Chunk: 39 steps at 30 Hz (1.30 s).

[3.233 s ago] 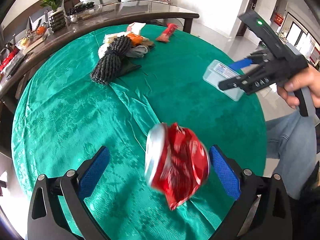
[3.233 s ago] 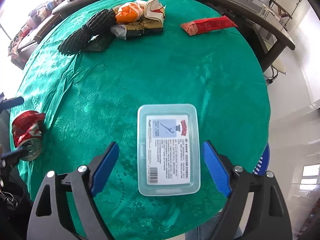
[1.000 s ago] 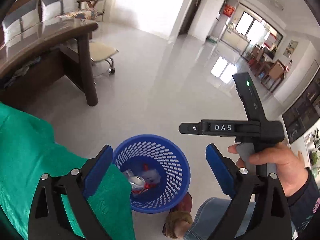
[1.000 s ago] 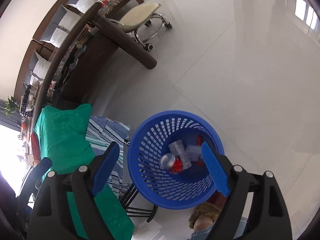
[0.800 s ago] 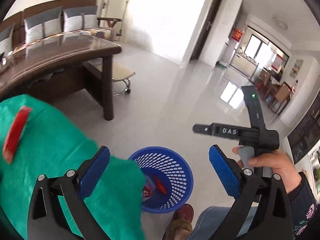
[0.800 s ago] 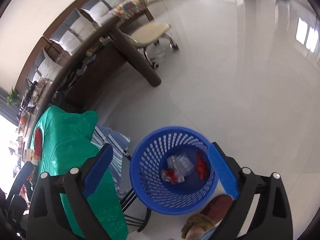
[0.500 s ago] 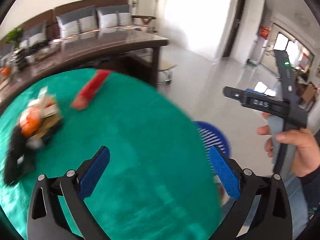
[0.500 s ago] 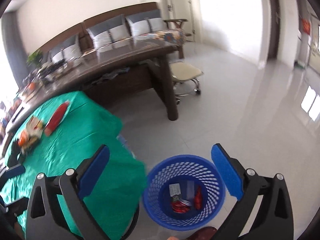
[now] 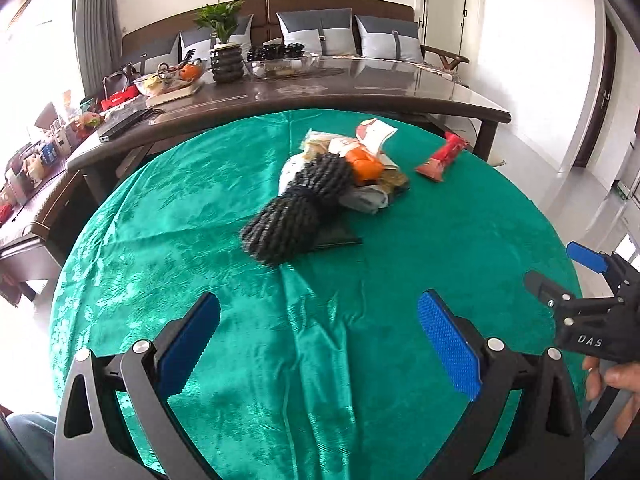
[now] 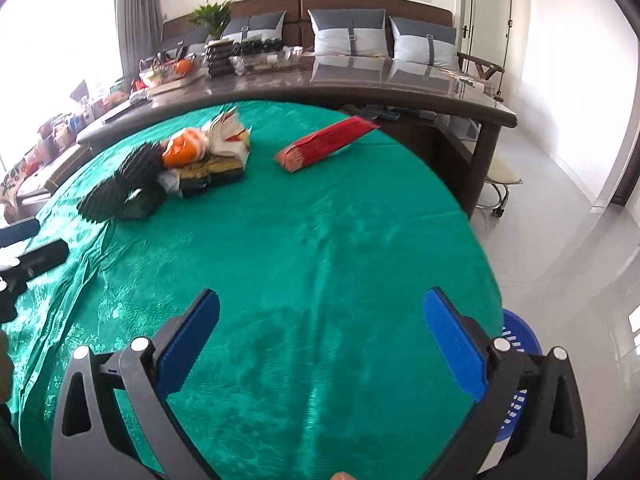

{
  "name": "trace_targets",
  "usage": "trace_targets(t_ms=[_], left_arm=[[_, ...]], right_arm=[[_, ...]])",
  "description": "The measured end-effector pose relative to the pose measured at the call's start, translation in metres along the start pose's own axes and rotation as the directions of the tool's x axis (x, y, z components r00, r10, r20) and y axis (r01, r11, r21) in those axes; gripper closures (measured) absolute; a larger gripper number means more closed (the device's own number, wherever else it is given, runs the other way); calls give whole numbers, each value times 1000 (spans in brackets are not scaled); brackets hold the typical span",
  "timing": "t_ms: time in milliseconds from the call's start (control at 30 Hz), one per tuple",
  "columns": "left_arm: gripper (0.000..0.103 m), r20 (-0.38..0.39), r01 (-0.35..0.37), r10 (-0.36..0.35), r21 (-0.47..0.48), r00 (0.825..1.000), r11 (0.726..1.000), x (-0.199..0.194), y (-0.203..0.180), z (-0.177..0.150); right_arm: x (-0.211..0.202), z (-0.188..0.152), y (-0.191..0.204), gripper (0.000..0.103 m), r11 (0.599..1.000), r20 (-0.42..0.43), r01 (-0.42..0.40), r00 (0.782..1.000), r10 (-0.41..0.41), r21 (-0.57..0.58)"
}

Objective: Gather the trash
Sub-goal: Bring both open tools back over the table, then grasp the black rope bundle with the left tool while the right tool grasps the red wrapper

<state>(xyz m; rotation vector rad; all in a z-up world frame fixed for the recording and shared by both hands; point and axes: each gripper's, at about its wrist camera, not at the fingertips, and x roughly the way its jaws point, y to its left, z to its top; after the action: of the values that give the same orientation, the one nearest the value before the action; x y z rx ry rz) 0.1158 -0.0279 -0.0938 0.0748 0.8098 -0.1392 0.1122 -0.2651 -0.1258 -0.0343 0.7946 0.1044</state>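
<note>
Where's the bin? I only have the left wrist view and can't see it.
Observer: The right wrist view shows a blue basket on the floor. It sits just past the near right edge of the table, partly hidden behind the right gripper.
Operator: Is the right gripper carrying anything? I only see it side-on.
Observer: No. Its own camera shows it open, with only green cloth between the fingers.
</note>
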Motion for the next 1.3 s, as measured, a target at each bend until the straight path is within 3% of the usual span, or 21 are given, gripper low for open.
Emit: trace_targets(t_ms=[167,333,533,667,967,1100,1267,1300], left_arm=[[5,-3,-8,8,7,1000,1000,-3,4,-3],[5,-31,10,-10,-27,999,1000,8,10,-4],[5,-35,128,-128,-3,991,992,13,34,13],[5,-109,237,-230,61,967,970,31,51,41],[6,-180,272,-236,212,955,938,81,33,74],[18,-236,306,-259,193,937,932,104,31,81],[62,-305,344,-284,167,909,924,123,29,78],[63,-302,352,-295,157,907,923,123,31,77]], right_arm=[[10,-3,22,5,994,-14,25,1000,-26,-104],[15,-12,29,5,990,-37,12,999,-17,-137],[19,-16,39,5,980,-65,19,997,-33,-200],[20,-16,36,5,982,-76,4,997,-18,-187],[25,-13,25,5,992,-120,-54,992,41,-114],[23,-14,26,5,991,-115,-46,993,31,-123],[24,-14,24,5,993,-124,-59,991,45,-107],[24,-14,24,5,993,-125,-60,991,46,-105]])
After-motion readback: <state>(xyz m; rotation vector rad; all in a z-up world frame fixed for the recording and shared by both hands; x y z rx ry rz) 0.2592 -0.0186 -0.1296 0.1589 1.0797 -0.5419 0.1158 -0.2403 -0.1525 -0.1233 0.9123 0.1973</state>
